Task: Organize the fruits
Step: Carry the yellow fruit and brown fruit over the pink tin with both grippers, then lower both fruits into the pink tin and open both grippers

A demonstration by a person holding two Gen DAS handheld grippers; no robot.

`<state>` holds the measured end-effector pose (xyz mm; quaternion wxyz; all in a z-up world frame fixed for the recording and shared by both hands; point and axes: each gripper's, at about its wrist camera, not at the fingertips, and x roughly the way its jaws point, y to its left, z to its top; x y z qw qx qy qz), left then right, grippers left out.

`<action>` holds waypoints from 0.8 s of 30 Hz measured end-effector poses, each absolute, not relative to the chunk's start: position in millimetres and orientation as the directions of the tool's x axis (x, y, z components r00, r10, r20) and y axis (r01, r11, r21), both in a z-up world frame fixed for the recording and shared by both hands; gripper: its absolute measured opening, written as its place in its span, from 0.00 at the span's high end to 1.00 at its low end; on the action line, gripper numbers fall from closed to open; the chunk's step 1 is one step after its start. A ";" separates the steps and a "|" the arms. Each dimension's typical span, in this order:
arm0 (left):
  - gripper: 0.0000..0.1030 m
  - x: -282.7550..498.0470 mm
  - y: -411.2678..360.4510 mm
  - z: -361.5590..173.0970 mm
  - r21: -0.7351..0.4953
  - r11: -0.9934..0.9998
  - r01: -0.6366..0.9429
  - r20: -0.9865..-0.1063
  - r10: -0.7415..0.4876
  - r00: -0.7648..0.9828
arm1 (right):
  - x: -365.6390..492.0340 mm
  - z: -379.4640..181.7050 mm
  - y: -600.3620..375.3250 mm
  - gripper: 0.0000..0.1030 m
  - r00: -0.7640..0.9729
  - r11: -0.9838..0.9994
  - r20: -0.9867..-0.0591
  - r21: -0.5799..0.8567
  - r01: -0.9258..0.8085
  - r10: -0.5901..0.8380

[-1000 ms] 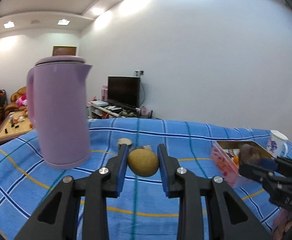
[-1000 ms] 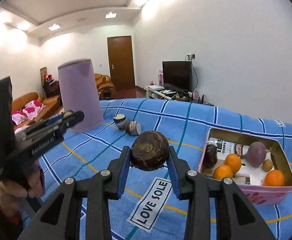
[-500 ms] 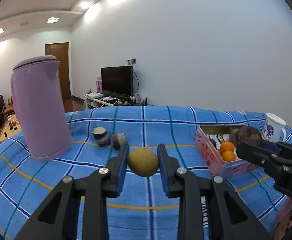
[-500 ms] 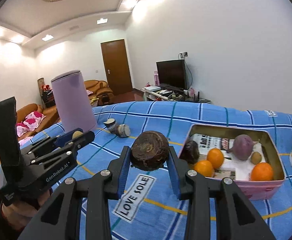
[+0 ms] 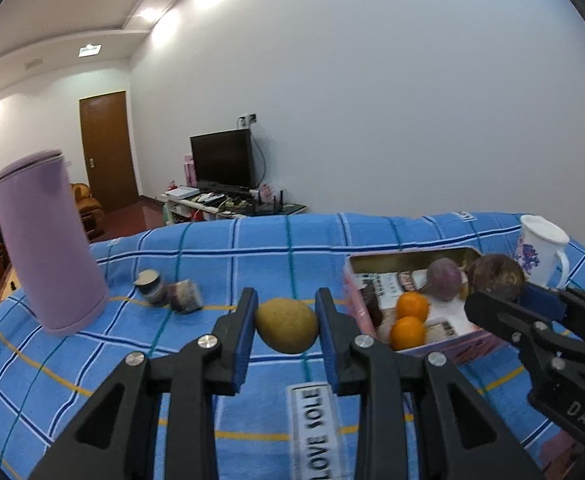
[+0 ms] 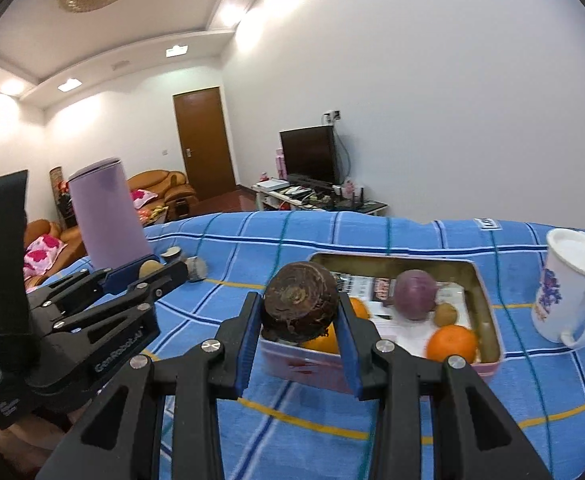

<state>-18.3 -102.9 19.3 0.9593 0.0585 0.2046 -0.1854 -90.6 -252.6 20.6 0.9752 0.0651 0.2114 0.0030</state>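
Observation:
My left gripper (image 5: 286,322) is shut on a yellow-brown round fruit (image 5: 287,325) and holds it above the blue checked cloth, left of the pink tin box (image 5: 448,344). My right gripper (image 6: 300,316) is shut on a dark brown rough round fruit (image 6: 299,306) and holds it over the near left rim of the pink tin box (image 6: 488,312). The box holds oranges (image 6: 451,343), a purple round fruit (image 6: 414,294) and a small brown fruit (image 6: 446,313). The left gripper also shows in the right wrist view (image 6: 148,272), and the dark fruit in the left wrist view (image 5: 496,274).
A tall purple kettle (image 5: 48,240) stands at the left on the cloth. Two small cut pieces (image 5: 168,290) lie beside it. A white flowered mug (image 6: 568,292) stands right of the box. A "LOVE SOLE" label (image 5: 312,428) lies on the cloth.
Both grippers have moved right toward the tin box with their fruits held. The right gripper's dark fruit now hangs over the box's near left rim.

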 end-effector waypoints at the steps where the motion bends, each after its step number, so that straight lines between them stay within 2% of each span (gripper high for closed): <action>1: 0.69 -19.1 -108.1 20.8 0.041 0.923 0.384 -0.412 -0.334 0.848 | -91.3 21.3 -255.2 0.63 0.911 0.991 -0.412 0.130 0.028 0.029; 24: 0.69 -9.2 -186.7 26.7 -0.005 0.873 0.488 -0.420 -0.444 0.791 | -109.0 30.0 -345.7 0.63 0.899 0.958 -0.400 0.140 0.252 -0.178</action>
